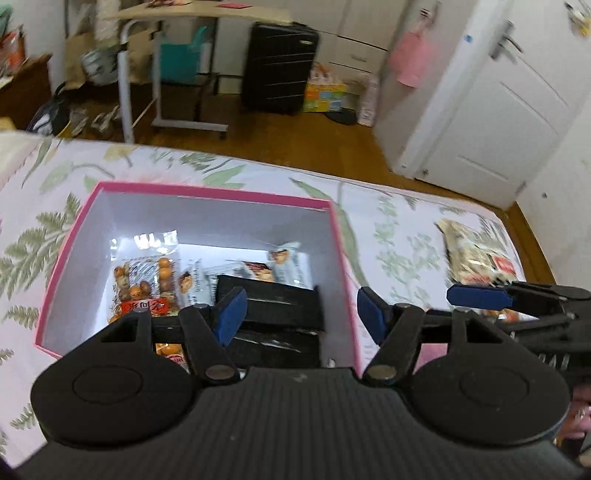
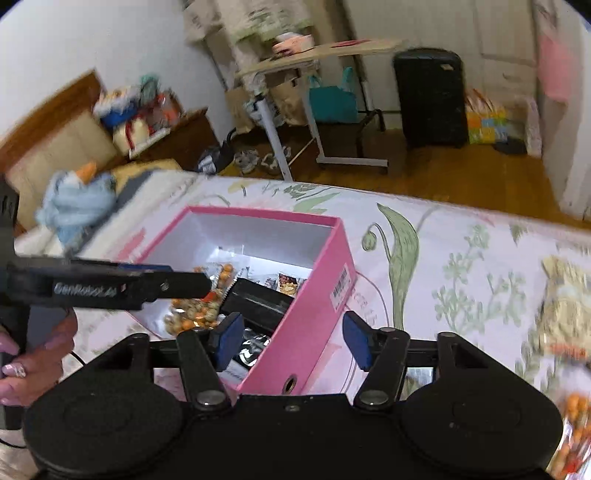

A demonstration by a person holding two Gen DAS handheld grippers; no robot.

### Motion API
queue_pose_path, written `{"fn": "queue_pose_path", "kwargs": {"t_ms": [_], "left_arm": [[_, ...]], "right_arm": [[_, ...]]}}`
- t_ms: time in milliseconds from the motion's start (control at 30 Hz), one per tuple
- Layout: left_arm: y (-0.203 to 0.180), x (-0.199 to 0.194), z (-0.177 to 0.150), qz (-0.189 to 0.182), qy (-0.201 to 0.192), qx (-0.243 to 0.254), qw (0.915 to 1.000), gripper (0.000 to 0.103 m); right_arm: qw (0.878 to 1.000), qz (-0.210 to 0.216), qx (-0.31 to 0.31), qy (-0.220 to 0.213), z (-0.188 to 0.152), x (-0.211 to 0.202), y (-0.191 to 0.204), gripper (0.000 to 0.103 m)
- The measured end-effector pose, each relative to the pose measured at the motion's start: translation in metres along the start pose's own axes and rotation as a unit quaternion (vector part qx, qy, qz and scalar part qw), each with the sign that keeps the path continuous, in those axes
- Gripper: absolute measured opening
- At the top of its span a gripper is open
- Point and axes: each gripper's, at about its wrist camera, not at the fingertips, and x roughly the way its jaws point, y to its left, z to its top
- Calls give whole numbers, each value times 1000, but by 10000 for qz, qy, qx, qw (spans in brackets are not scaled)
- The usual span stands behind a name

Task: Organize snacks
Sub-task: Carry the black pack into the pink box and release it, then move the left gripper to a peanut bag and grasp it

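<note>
A pink box (image 1: 214, 192) with a white inside lies open on the floral bed sheet. In it are clear packets of peanuts (image 1: 144, 280), small white snack packets (image 1: 286, 258) and a black packet (image 1: 280, 306). My left gripper (image 1: 301, 314) hangs open above the black packet with nothing between its pads. My right gripper (image 2: 293, 343) is open too, its jaws standing to either side of the pink box's (image 2: 317, 317) right wall without touching it. A beige snack bag (image 1: 476, 254) lies on the sheet right of the box. A peanut packet (image 2: 576, 435) lies at the lower right edge.
The bed's far edge drops to a wooden floor. Beyond it stand a rolling table (image 1: 177, 14), a black suitcase (image 1: 279, 62) and a white door (image 1: 498, 103). A blue plush toy (image 2: 77, 199) lies on the bed left of the box. A hand (image 2: 33, 354) holds the left gripper.
</note>
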Motion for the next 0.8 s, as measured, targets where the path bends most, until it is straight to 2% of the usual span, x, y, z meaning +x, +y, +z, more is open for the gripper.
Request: {"fn": "queue_pose_path", "kwargs": {"t_ms": [100, 200, 333, 433, 600, 700, 800], "left_arm": [[-21, -8, -2, -242, 138, 123, 9995, 65], [-45, -11, -6, -564, 202, 232, 9979, 65], [-86, -5, -16, -740, 224, 618, 9951, 64], [-116, 12, -25, -951, 419, 779, 9915, 64], [-151, 51, -45, -1199, 687, 539, 9889, 63], [-171, 77, -61, -1293, 876, 385, 9870, 63], [-190, 105, -78, -1234, 949, 319, 9873, 63]], "right_arm": [[9984, 88, 528, -170, -17, -21, -23, 66], [9976, -68, 623, -282, -33, -45, -37, 66], [9964, -369, 658, -394, -49, -77, -57, 66], [9954, -742, 499, -346, -58, -93, -75, 66], [9905, -1300, 378, -223, -64, -105, -116, 68], [9861, -1553, 558, -186, -72, -104, -153, 68], [9815, -1623, 1000, -150, -77, -98, -196, 68]]}}
